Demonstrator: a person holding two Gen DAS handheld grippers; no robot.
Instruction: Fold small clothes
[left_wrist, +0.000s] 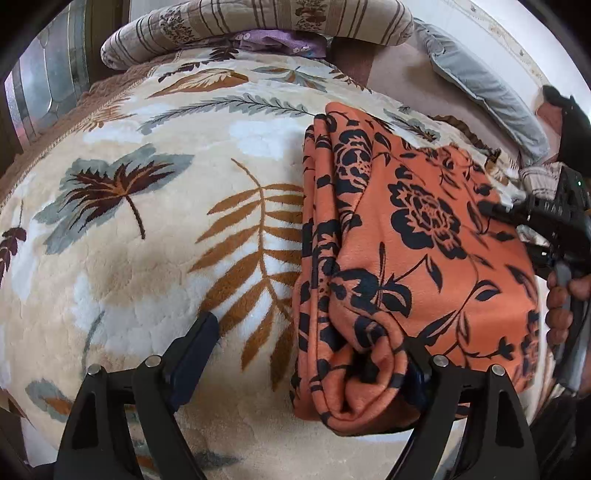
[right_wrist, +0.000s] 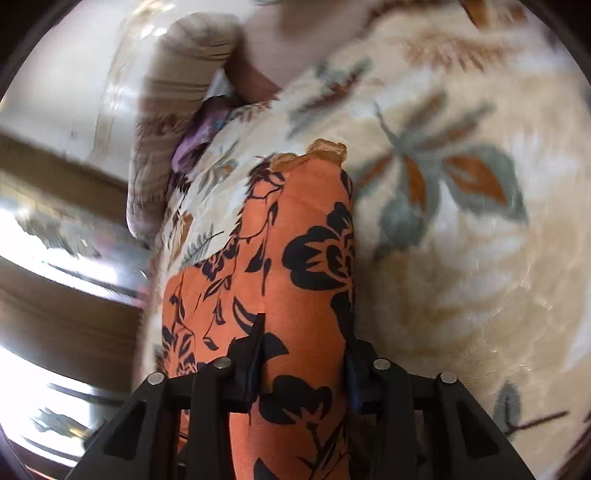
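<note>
- Right now the orange cloth (left_wrist: 417, 258), printed with black roses, lies folded in several layers on the fleece blanket (left_wrist: 147, 221), a cream one patterned with brown and grey leaves.
- From the left wrist view the cloth sits toward the blanket's right side, its stacked fold edges facing left and its near end bunched into a roll.
- The left gripper (left_wrist: 310, 350) has its jaws set wide apart; one finger (left_wrist: 195, 347) rests over bare blanket, the other is tucked against the rolled near end of the cloth, so nothing is pinched between them.
- The right gripper (right_wrist: 303, 354) straddles a raised ridge of the orange cloth (right_wrist: 295, 258); the fabric fills the gap between its two fingers, and the left finger (right_wrist: 255, 343) presses the cloth's side. The jaws look closed in on the fold, though the picture is motion-blurred.
- In the left wrist view the right gripper (left_wrist: 495, 210) shows at the cloth's far right edge, its dark tip on the fabric, with the person's bare fingers (left_wrist: 557, 306) wrapped round its handle.
- At the far edge of the blanket a striped, flowered quilt (left_wrist: 258, 26) is rolled up, with a bit of purple fabric (left_wrist: 273, 38) under it.
- A grey pillow (left_wrist: 487, 88) lies along the far right corner, near the white wall.
</note>
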